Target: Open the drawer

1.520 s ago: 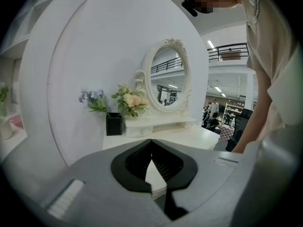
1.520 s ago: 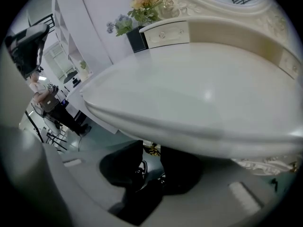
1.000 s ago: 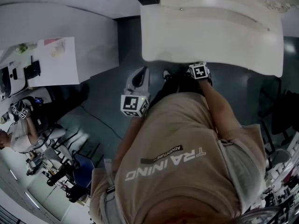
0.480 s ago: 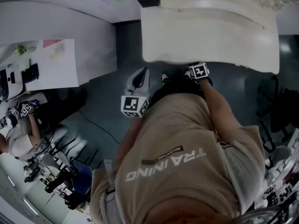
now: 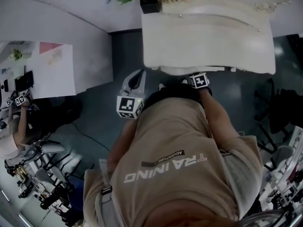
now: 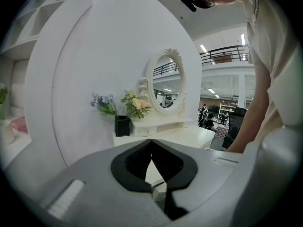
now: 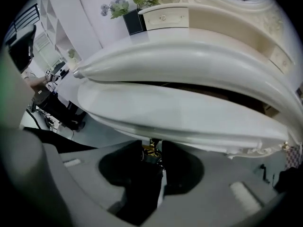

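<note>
At drawer front point(image 7: 180, 113), right hand-held gripper point(image 7: 152, 145) clamps half-hidden knob point(image 7: 149, 151); left hand-held gripper point(image 6: 152, 144) closed, empty.

The left tool point(image 6: 152, 142), its jaws together and empty, faces a white dressing table point(image 6: 189, 135) with flowers point(image 6: 136, 104).

floor point(image 5: 125, 48): dark grey | wall point(image 6: 94, 46): white, curved | ceiling lights point(image 6: 203, 48): strips, possibly fluorescent

Your head view is dim, grey; gripper views warp at black rims; ceiling lights point(image 6: 204, 48) glow toward two o'clock.
</note>
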Action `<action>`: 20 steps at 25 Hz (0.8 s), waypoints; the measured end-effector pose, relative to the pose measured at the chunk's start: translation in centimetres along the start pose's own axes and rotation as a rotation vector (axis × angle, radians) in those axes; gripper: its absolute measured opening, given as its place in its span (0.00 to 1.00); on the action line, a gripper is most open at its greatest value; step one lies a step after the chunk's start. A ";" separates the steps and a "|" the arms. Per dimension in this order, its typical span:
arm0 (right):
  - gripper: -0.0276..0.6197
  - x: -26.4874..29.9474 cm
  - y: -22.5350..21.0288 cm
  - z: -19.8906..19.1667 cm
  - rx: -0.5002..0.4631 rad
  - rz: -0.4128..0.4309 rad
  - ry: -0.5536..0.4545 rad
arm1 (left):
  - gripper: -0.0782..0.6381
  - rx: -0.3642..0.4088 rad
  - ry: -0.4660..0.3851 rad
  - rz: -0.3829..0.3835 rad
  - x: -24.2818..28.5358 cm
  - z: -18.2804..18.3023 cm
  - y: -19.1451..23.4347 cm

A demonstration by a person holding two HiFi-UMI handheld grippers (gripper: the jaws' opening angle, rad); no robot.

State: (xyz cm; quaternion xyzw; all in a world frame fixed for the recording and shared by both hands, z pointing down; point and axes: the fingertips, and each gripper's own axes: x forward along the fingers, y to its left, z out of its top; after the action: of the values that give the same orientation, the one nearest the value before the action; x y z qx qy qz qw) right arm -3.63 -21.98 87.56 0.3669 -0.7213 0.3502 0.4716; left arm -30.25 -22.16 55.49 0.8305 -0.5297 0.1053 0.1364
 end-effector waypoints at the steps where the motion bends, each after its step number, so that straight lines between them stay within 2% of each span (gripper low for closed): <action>1: 0.25 0.0 0.3 -0.2 -0.003 0.008 -0.001 | 0.12 0.003 0.000 -0.009 0.1 -0.1 0.1; 9: 0.25 -0.4 0.9 -1.7 0.012 0.055 0.014 | 0.12 0.019 -0.001 -0.047 0.2 0.6 -2.1; 16: 0.25 -1.1 1.8 -4.6 0.052 0.113 0.079 | 0.12 -0.021 0.077 -0.034 0.3 -1.0 -5.4; 18: 0.25 -1.1 1.8 -4.4 0.042 0.144 0.033 | 0.12 -0.014 0.091 -0.045 1.0 -1.1 -6.9; 20: 0.25 -1.3 2.3 -5.8 0.062 0.179 0.047 | 0.12 -0.002 0.091 -0.056 1.4 -0.7 -8.7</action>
State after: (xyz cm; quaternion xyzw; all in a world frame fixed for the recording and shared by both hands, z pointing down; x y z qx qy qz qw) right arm -2.76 -15.68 87.76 0.3070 -0.7288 0.4218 0.4435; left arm -21.77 -19.61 55.56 0.8393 -0.4994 0.1385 0.1643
